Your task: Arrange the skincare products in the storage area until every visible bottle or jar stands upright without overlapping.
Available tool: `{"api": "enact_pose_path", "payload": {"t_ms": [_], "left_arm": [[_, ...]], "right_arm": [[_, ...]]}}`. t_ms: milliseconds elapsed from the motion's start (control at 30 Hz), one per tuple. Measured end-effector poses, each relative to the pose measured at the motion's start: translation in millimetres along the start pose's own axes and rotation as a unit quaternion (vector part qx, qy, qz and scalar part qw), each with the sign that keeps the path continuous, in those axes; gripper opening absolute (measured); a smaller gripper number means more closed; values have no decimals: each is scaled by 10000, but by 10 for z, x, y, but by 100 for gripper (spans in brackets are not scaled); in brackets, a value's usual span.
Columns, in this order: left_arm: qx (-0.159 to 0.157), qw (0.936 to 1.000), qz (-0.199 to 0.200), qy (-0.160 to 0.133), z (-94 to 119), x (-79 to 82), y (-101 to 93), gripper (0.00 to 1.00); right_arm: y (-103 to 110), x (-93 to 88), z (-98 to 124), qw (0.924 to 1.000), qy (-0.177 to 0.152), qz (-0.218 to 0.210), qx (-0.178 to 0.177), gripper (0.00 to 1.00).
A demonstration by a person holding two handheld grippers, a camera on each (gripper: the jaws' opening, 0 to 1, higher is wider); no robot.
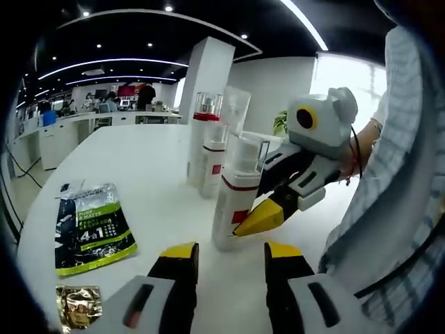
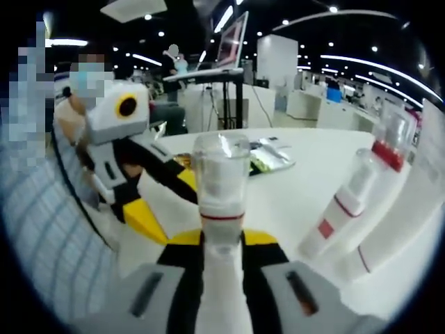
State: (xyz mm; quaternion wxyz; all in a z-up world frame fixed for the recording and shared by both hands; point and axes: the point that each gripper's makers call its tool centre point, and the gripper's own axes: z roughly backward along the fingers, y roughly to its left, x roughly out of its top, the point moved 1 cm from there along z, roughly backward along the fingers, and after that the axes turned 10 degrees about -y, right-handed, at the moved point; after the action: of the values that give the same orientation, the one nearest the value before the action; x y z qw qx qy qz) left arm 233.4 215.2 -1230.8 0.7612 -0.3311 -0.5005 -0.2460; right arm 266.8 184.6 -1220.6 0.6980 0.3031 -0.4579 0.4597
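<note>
Right claw (image 2: pixel 221 240), yellow-tipped, is clamped on a white plastic pump bottle with red band and clear cap (image 2: pixel 221 188), upright between its jaws on the white round table (image 1: pixel 139 167). Left claw (image 1: pixel 229 261) stands apart, holding nothing, just short of that bottle. Step judged: setting it upright beside the row; next, release cleanly. Count: four white bottles, one green-black foil sachet (image 1: pixel 92 233) left of the left claw, one small gold packet (image 1: pixel 78 306).

Both grippers are built with black jaws tipped in yellow, on grey bodies: the left gripper (image 1: pixel 231 259) and the right gripper (image 2: pixel 221 240). A white housing ringed in yellow is carried on each. A pale checked sleeve (image 1: pixel 410 139) is worn.
</note>
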Motion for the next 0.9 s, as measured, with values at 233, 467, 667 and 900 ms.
{"api": "enact_pose_path", "payload": {"t_ms": [233,467,667,900], "left_arm": [[-1,10000,-38,50,-9,-20,10,39],[19,9999,-71,100,-14,-44,12,37],[32,9999,-115,94,-24,-42,15,37],[-108,9995,-244,157,-97,-105,11,38]], "right_arm": [[-3,1,3,10000,-3,1,-8,18],[-6,3,6,10000,-9,4,0,18],[-7,1,13,10000,24,41,-2,18],[-11,-12,42,9999,133,38,-92,18]]}}
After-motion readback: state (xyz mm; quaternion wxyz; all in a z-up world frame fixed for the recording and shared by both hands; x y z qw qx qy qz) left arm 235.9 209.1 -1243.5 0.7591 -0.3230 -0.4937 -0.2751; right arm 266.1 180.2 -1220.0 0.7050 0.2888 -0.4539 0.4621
